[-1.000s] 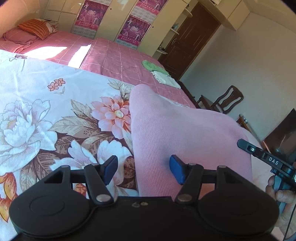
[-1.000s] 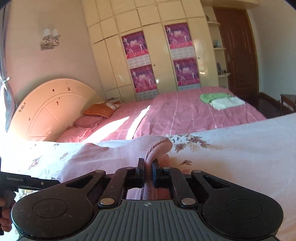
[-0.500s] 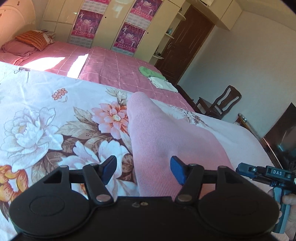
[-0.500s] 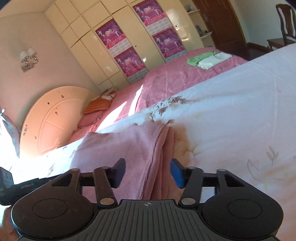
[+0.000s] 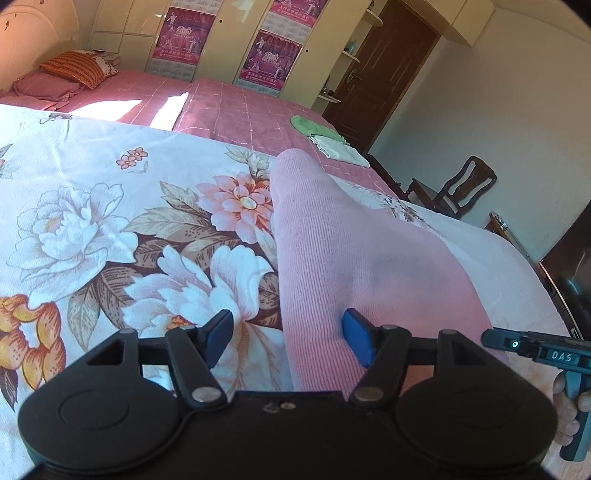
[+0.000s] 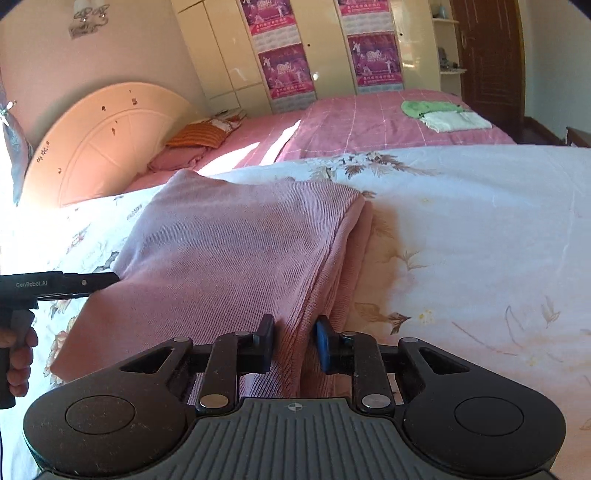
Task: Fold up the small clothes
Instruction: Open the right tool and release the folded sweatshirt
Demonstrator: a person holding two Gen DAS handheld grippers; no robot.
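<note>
Your left gripper (image 5: pixel 286 336) has its fingers spread wide, straddling the near left edge of the pink knit garment (image 5: pixel 351 258), which lies folded on the floral bedspread (image 5: pixel 92 206). Your right gripper (image 6: pixel 294 341) has its fingers drawn in to a narrow gap with the garment's (image 6: pixel 229 251) folded right edge between them; you cannot tell from here whether the pads actually pinch the cloth.

Only your left view shows the big printed peonies, the wooden chair (image 5: pixel 461 190) by the wall and the dark screen (image 5: pixel 572 273) at the right edge. Only your right view shows the garment's stacked layers at its right side, the rounded headboard (image 6: pixel 103 140) and the wall lamp (image 6: pixel 88 16).

Each view catches the other tool: "DAS" reads on the right one, "GenRobot.AI" on the left one.

Farther off, green and white folded cloths (image 6: pixel 439 114) sit on the pink bed (image 6: pixel 369 125), with an orange striped pillow (image 6: pixel 199 134) near its head. Purple posters (image 6: pixel 284 70) hang on the wardrobe doors; one shows "2010".
</note>
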